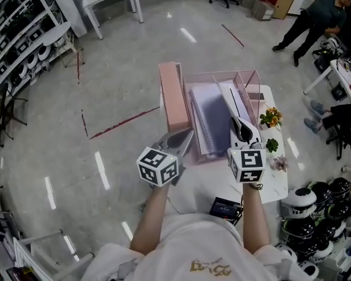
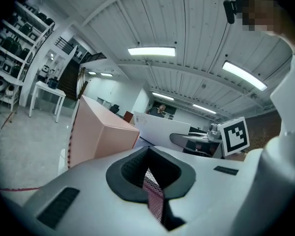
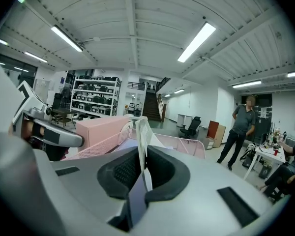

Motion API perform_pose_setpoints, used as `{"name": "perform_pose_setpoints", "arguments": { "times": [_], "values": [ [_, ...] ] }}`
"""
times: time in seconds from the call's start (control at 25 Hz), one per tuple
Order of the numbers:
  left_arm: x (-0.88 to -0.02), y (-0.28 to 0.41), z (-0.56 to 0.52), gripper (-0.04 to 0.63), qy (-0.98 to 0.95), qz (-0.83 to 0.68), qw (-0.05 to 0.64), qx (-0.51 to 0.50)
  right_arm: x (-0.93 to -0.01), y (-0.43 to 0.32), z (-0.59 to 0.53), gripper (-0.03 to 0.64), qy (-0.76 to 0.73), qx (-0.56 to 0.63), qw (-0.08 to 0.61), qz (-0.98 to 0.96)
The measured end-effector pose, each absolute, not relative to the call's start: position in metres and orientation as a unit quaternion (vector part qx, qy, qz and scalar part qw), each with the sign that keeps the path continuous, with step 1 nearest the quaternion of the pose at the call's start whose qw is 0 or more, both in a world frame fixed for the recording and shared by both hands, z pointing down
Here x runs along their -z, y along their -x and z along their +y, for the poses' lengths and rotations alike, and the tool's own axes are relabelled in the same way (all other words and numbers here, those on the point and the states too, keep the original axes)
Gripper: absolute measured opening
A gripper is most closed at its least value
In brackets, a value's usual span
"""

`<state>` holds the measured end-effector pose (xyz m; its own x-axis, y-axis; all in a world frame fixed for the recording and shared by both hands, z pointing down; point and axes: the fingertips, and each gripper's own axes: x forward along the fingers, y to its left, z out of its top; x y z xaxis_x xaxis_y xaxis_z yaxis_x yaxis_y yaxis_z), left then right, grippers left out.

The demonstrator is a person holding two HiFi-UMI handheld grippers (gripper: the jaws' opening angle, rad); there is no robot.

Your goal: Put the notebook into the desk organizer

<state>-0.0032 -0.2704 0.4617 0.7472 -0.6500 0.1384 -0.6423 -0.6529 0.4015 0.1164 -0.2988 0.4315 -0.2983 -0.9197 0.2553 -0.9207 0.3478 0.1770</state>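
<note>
A pink mesh desk organizer [image 1: 246,74] lies on a small white table [image 1: 273,186]. A lavender spiral notebook [image 1: 211,113] rests in its middle compartment. A thin white notebook [image 1: 230,96] stands on edge in the right compartment, and my right gripper [image 1: 236,120] is shut on its near end. In the right gripper view the notebook [image 3: 139,140] runs straight up between the pads of that gripper [image 3: 142,177]. My left gripper [image 1: 184,135] is shut on the organizer's near left mesh wall [image 2: 155,196], which the left gripper view shows pinched in its jaws [image 2: 150,175].
A tall pink box [image 1: 172,95] stands against the organizer's left side. Small flowers [image 1: 271,117] and a plant sit at the table's right edge, and a black device [image 1: 225,206] at its near edge. Helmets [image 1: 322,199] are stacked at lower right; people [image 1: 316,13] stand beyond.
</note>
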Motion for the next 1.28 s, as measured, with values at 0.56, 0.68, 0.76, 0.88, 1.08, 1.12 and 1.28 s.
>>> {"name": "perform_pose_setpoints", "arguments": {
  "times": [0.56, 0.68, 0.76, 0.88, 1.08, 1.12, 1.28],
  "values": [
    [-0.465, 0.014, -0.274, 0.015, -0.905, -0.363, 0.220, 0.006, -0.463, -0.094, -0.311, 0.074, -0.519, -0.052, 0.187, -0.832],
    [-0.466, 0.014, -0.275, 0.015, -0.906, -0.362, 0.220, 0.006, -0.468, -0.092, -0.310, 0.085, -0.506, -0.065, 0.190, -0.839],
    [-0.467, 0.014, -0.275, 0.015, -0.906, -0.361, 0.221, 0.006, -0.469, -0.091, -0.310, 0.091, -0.500, -0.076, 0.184, -0.843],
    [-0.467, 0.011, -0.276, 0.015, -0.907, -0.358, 0.222, 0.006, -0.468, -0.092, -0.310, 0.117, -0.494, -0.094, 0.169, -0.848],
    [-0.467, 0.008, -0.276, 0.015, -0.908, -0.353, 0.227, 0.007, -0.466, -0.090, -0.308, 0.160, -0.476, -0.111, 0.157, -0.858],
    [-0.467, 0.008, -0.276, 0.015, -0.908, -0.352, 0.228, 0.007, -0.466, -0.089, -0.307, 0.168, -0.472, -0.114, 0.156, -0.860],
    [-0.466, 0.008, -0.276, 0.015, -0.907, -0.350, 0.232, 0.009, -0.464, -0.085, -0.305, 0.212, -0.457, -0.115, 0.158, -0.868]
  ]
}}
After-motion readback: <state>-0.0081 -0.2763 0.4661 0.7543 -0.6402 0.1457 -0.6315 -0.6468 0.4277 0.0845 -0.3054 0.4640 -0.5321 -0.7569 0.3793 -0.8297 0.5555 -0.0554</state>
